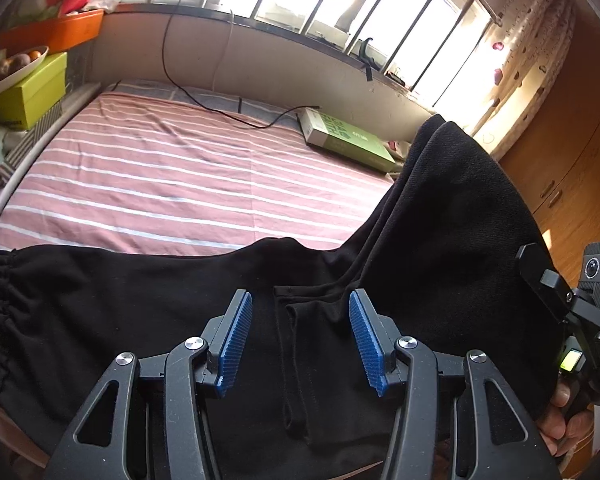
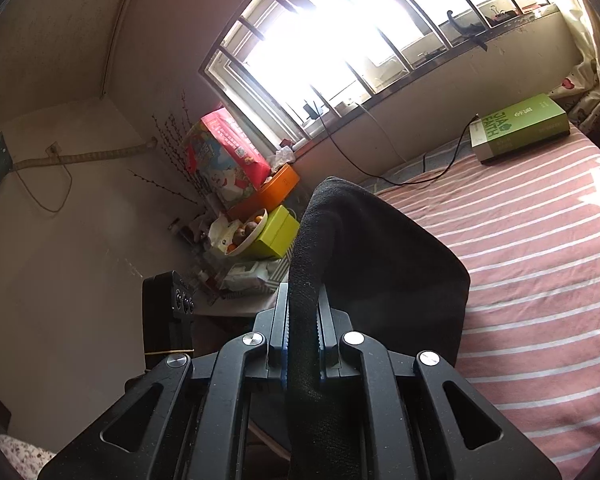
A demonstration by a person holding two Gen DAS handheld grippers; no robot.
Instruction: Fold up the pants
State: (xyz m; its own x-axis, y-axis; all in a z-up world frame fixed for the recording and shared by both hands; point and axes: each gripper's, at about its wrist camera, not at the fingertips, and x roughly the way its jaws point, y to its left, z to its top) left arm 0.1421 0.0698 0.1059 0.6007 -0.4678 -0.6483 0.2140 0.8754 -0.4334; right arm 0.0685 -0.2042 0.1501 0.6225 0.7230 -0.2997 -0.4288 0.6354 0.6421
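Note:
Black pants (image 1: 148, 304) lie across the near edge of the pink striped bed (image 1: 172, 176), elastic waistband at the far left. My left gripper (image 1: 300, 328) is open just above the middle of the pants, blue pads (image 1: 236, 340) apart. The leg end of the pants (image 1: 452, 200) is lifted up at the right. My right gripper (image 2: 303, 332) is shut on that end of the pants (image 2: 380, 248) and holds it above the bed (image 2: 540, 260). The right gripper also shows at the right edge of the left wrist view (image 1: 540, 276).
A green box (image 1: 348, 140) lies at the far right of the bed by the window wall, with a black cable (image 1: 220, 108) beside it. A cluttered side table holds a fruit bowl (image 1: 12, 68), yellow-green box (image 1: 32, 92) and orange box (image 1: 56, 32). A wooden cabinet (image 1: 572, 152) stands right.

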